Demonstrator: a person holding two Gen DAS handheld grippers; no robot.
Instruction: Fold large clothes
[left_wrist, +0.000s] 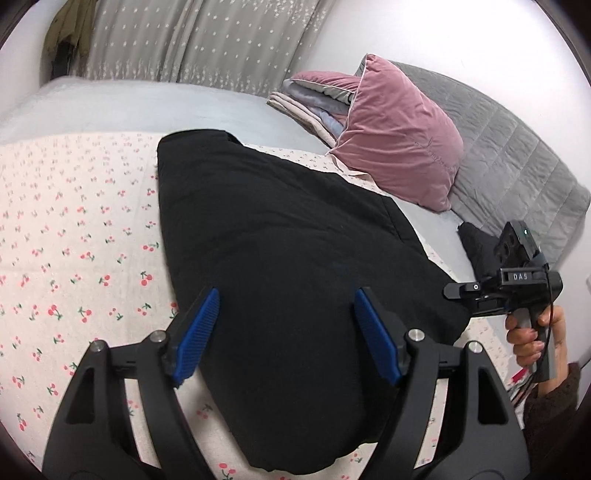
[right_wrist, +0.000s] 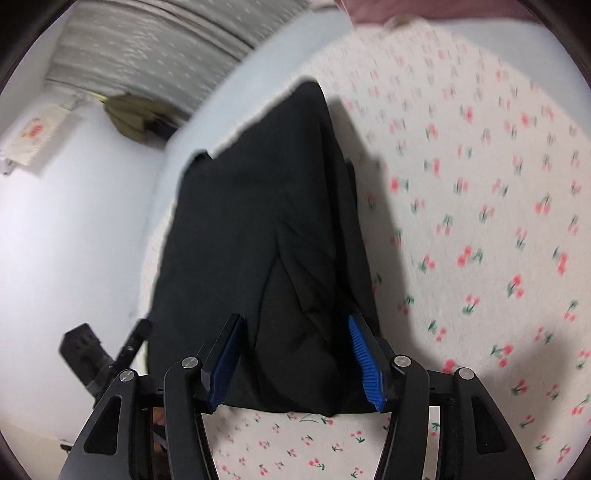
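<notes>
1. Black garment (left_wrist: 295, 258) lies on the bed, on the cherry-print sheet (left_wrist: 74, 240), already narrowed to a long strip w/ its far end toward the curtain (left_wrist: 203, 37). Pink pillow (left_wrist: 399, 136) and a stack of folded bedding (left_wrist: 314, 107) sit beyond it, apart from it.
2. Left claw (left_wrist: 286, 332) is wide, blue pads either side of the near end of the cloth, nothing pinched. No grip that I can see.
3. Right claw (right_wrist: 295, 365) stands about half spread over the garment's other near corner; cloth sits betw. the pads but they don't look pressed on it. View is blurred, so contact is hard to call.
4. In the left view the person's hand (left_wrist: 535, 339) holds the right tool's handle, off the garment's right edge.
5. Step in hand, I'd say: take both near corners for the next fold.
6. To do it well: pinch all layers at the edge, not just the top one; match both sides so the hem stays straight; lift low, carry toward the far end, lay edges flush.
7. Risk: thick padded fabric may slip or bunch if only skimmed.
</notes>
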